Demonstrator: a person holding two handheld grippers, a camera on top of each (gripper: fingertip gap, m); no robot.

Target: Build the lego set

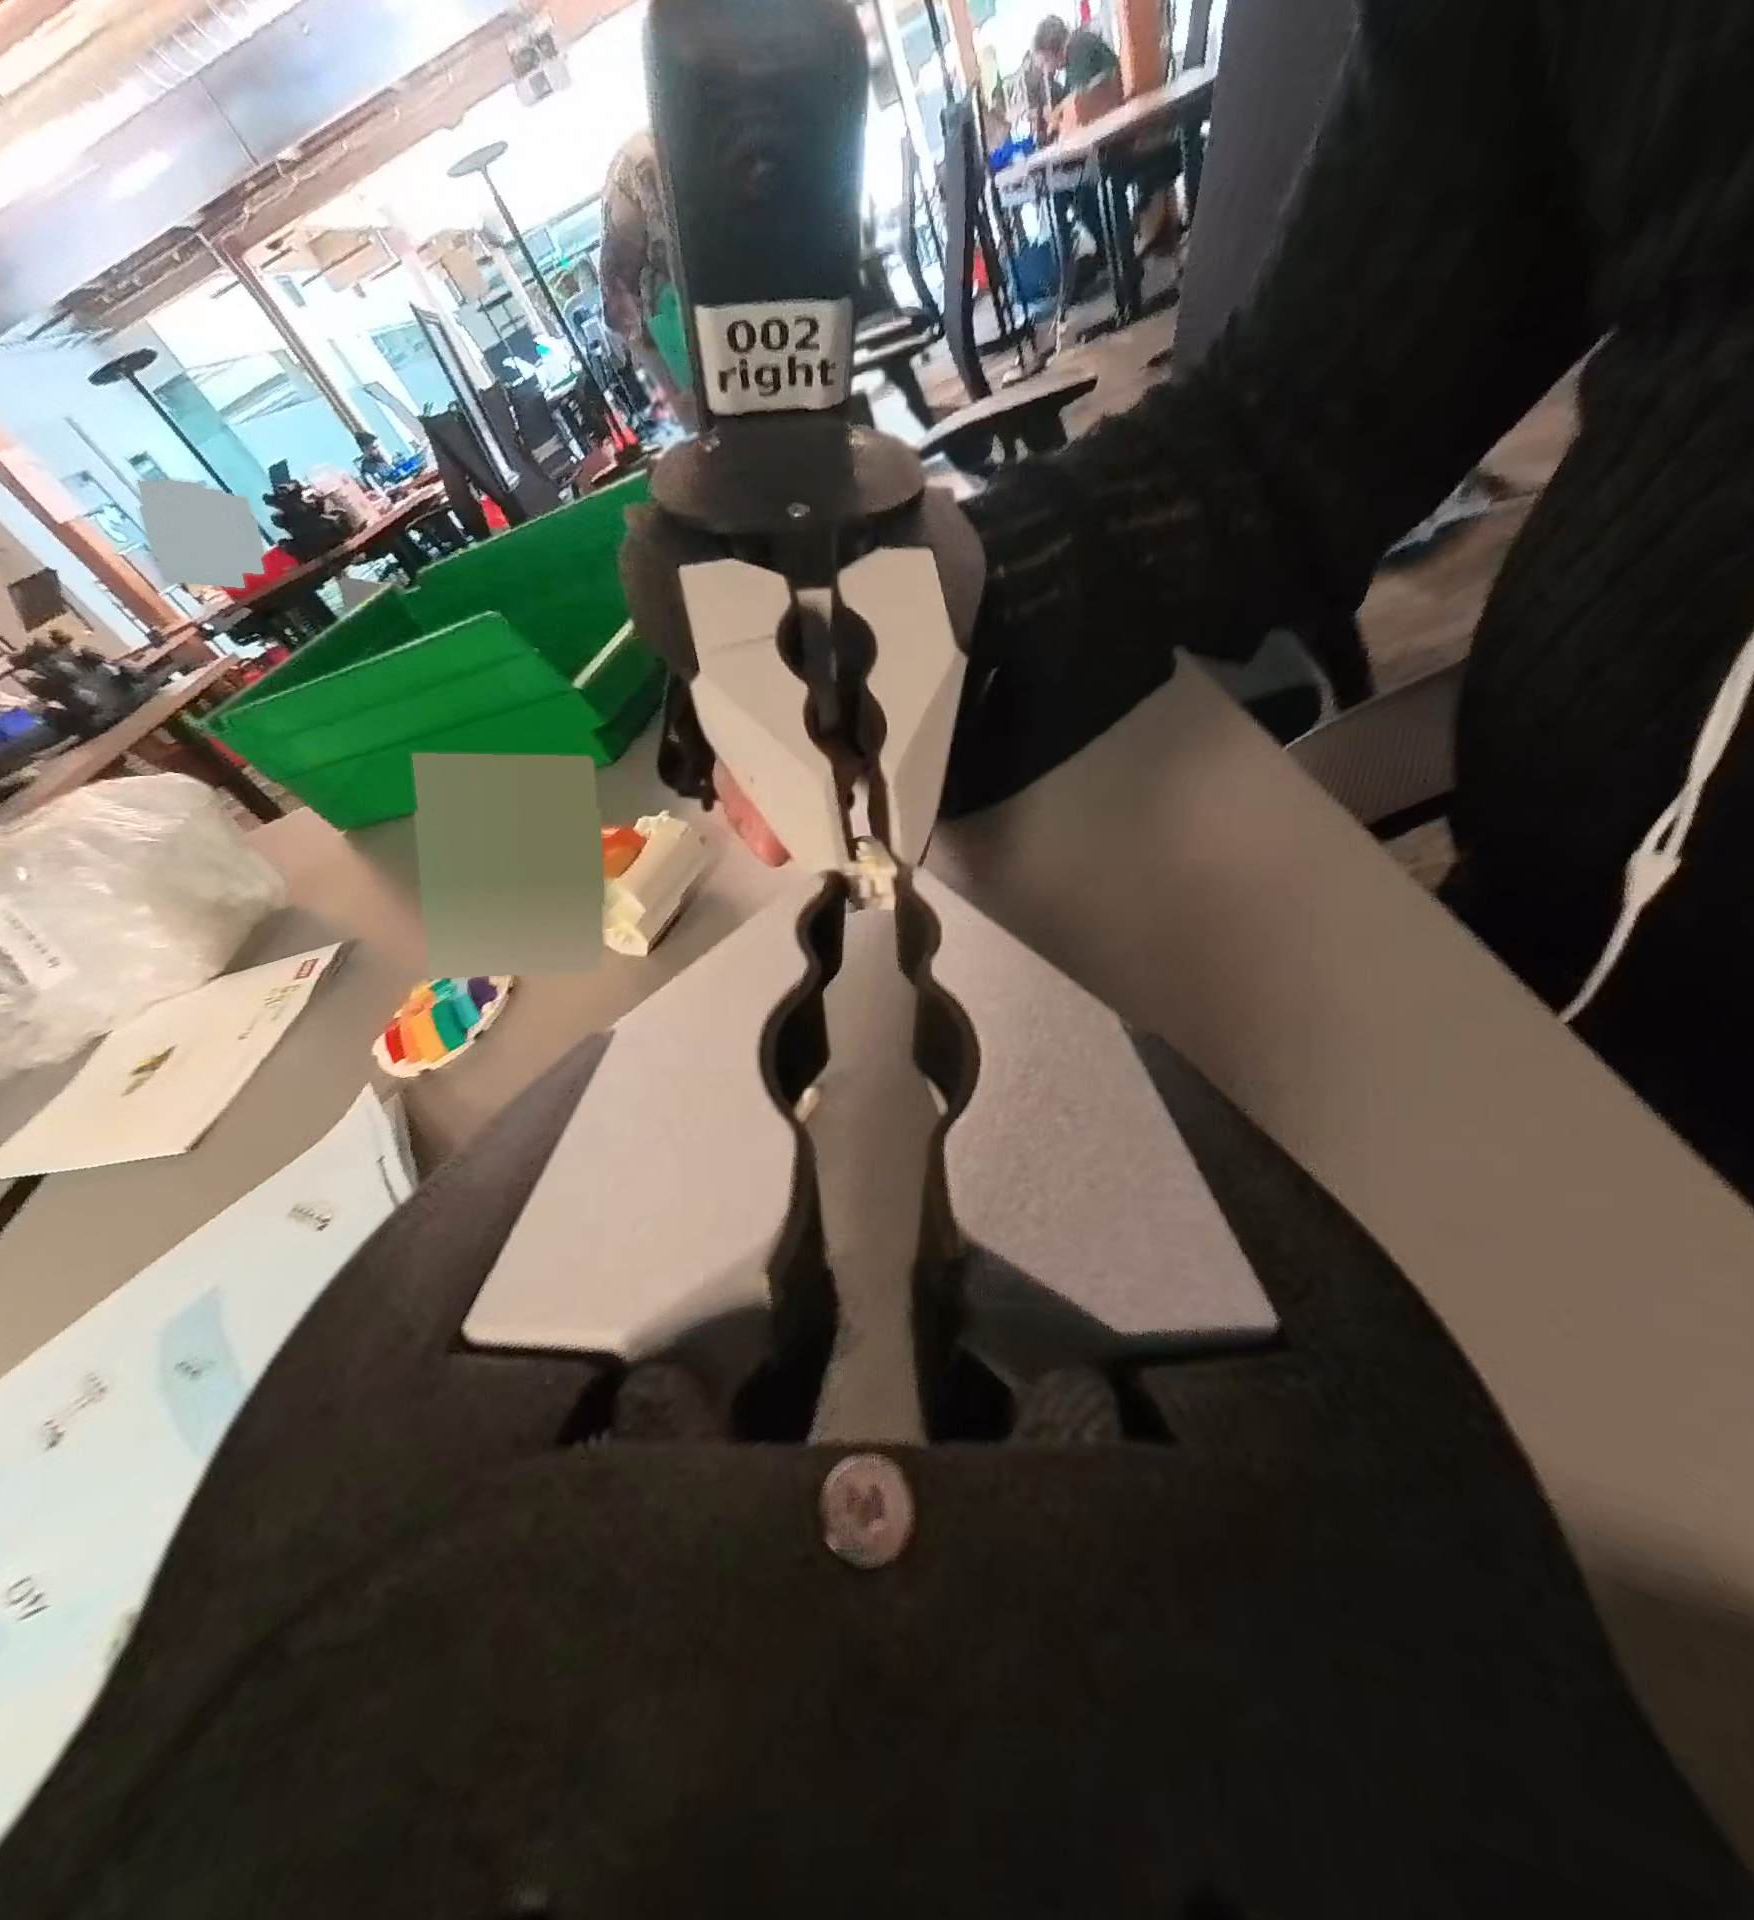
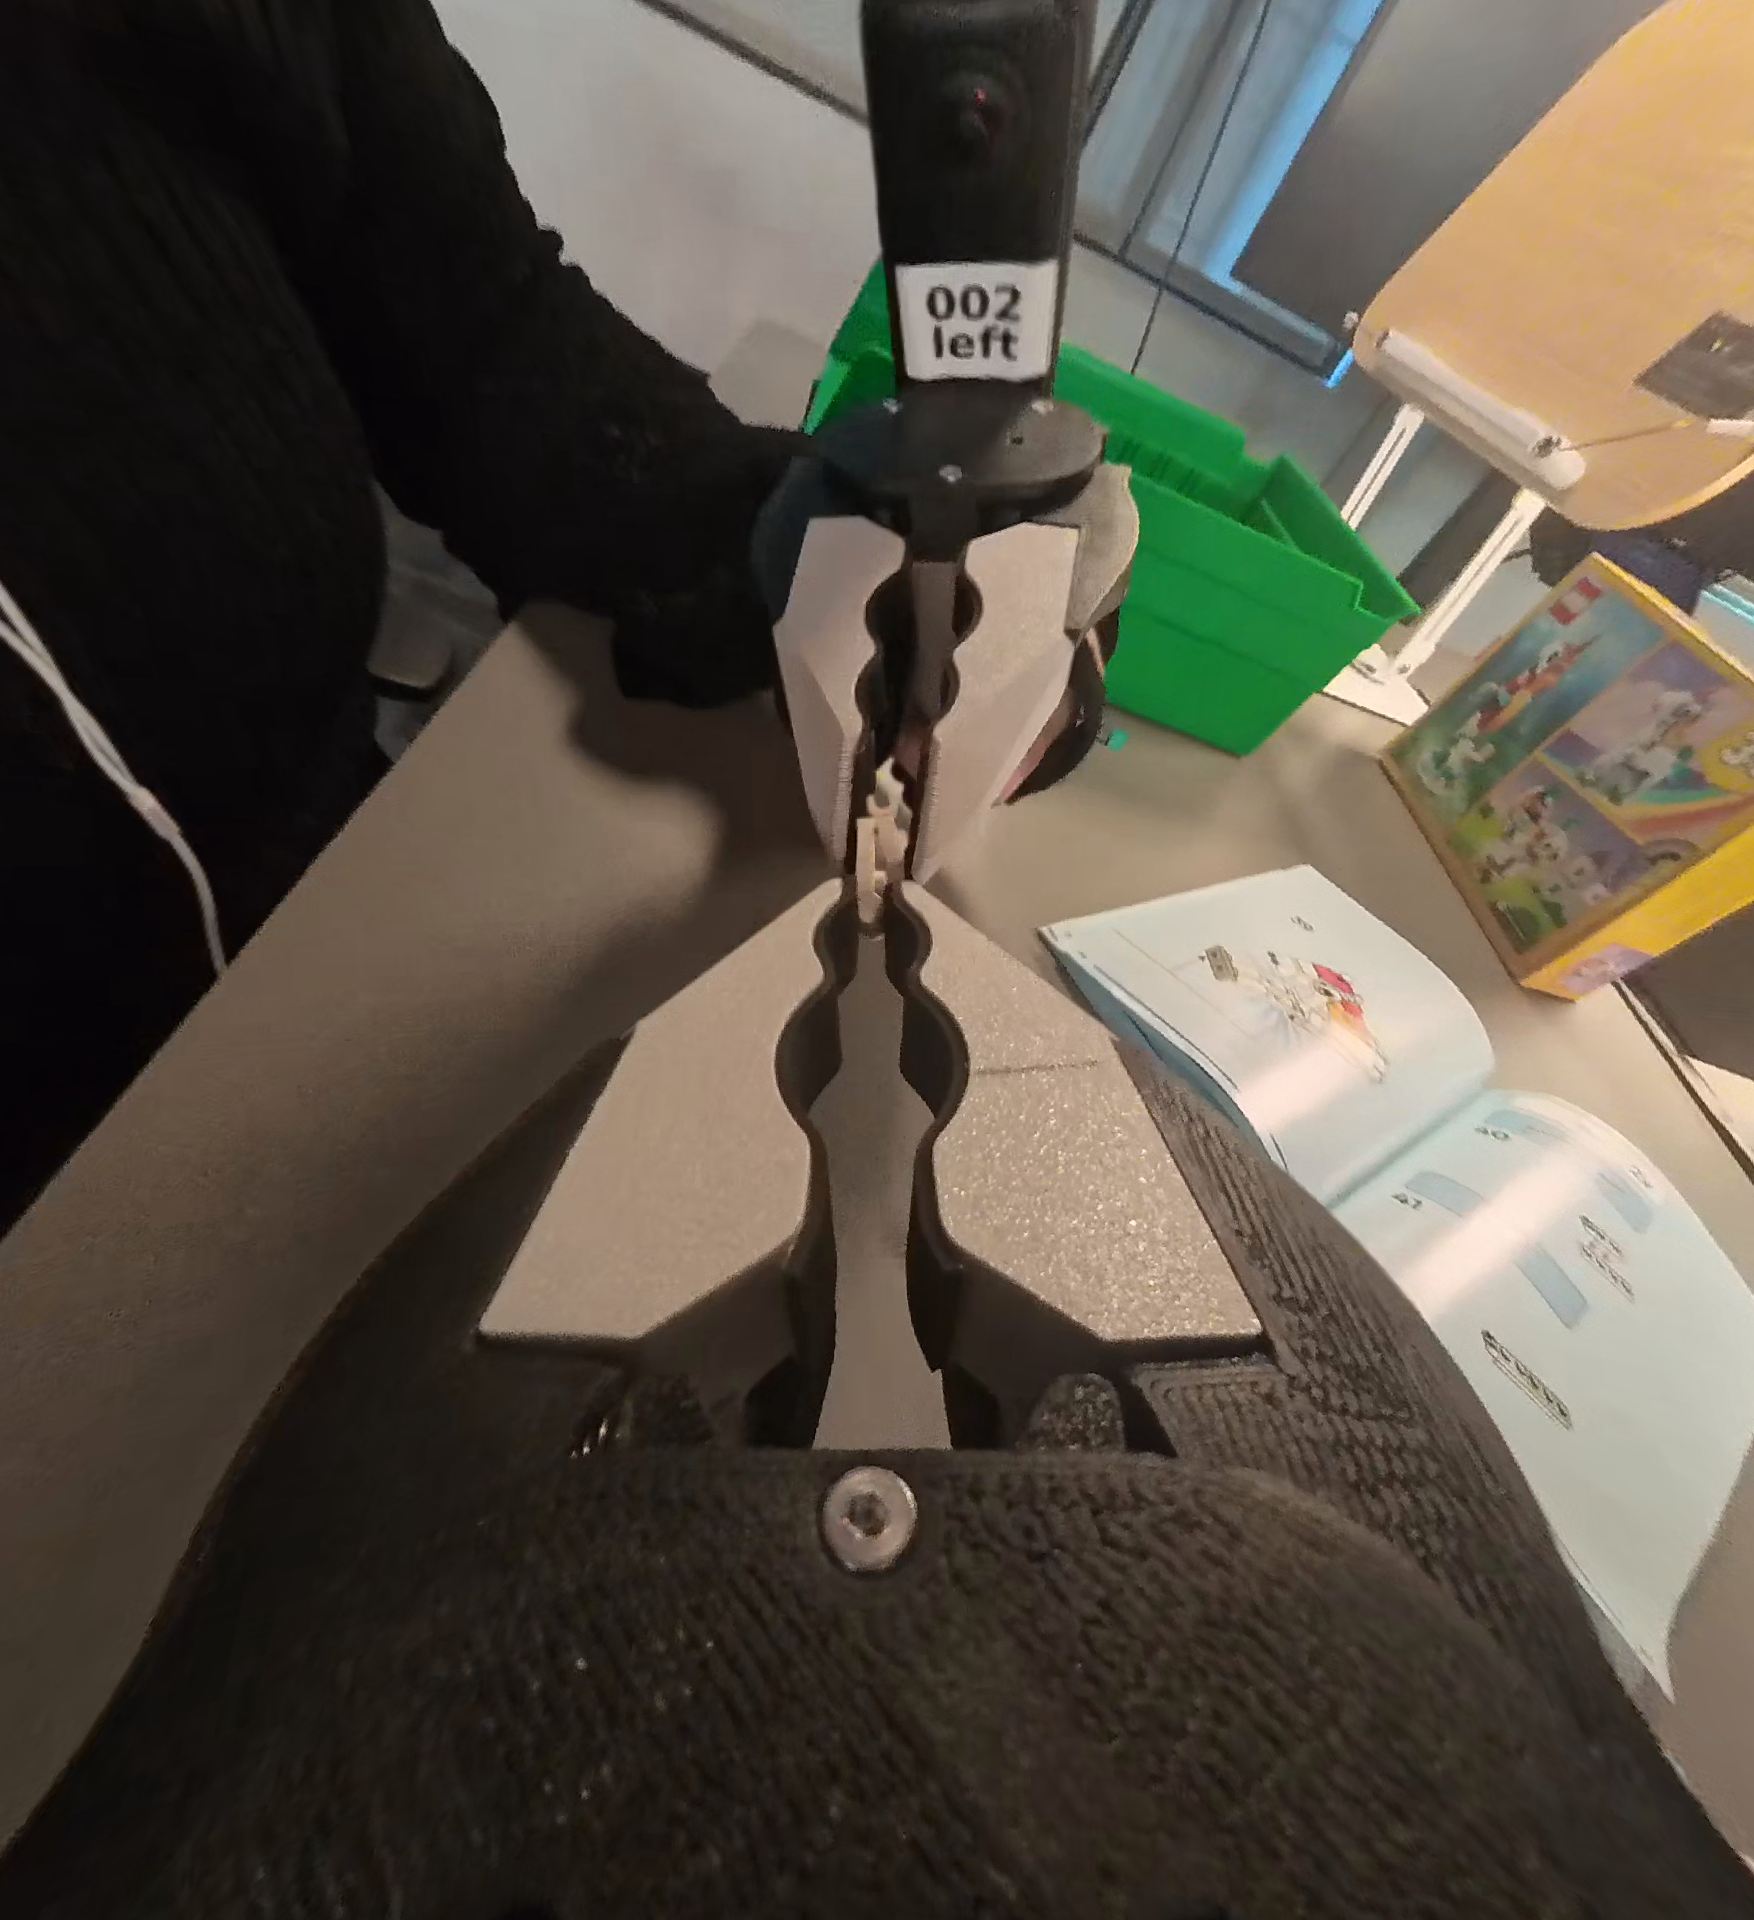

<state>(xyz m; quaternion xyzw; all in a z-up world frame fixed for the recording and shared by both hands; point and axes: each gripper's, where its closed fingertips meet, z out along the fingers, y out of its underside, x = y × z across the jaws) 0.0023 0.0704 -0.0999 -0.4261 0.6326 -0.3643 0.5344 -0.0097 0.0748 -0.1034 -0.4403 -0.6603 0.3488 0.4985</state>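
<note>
On my left sit a clear plastic bag (image 1: 73, 914), a thin white booklet (image 1: 166, 1070), a paper plate of rainbow bricks (image 1: 442, 1023) and a white half-built model (image 1: 649, 883) before the green bins (image 1: 437, 686). Centre: I'm judging this as a joining step. My left gripper (image 1: 868, 883) and right gripper (image 2: 873, 914) meet tip to tip above the grey table (image 2: 437, 935), each nearly closed and pinching a small white piece (image 2: 875, 852) right at the fingertips. Whether that is one part or two, I can't tell. Next move wants a straight, steady squeeze together, no twisting. On my right lie the open instruction book (image 2: 1372, 1122) and the set's box (image 2: 1621, 779).
</note>
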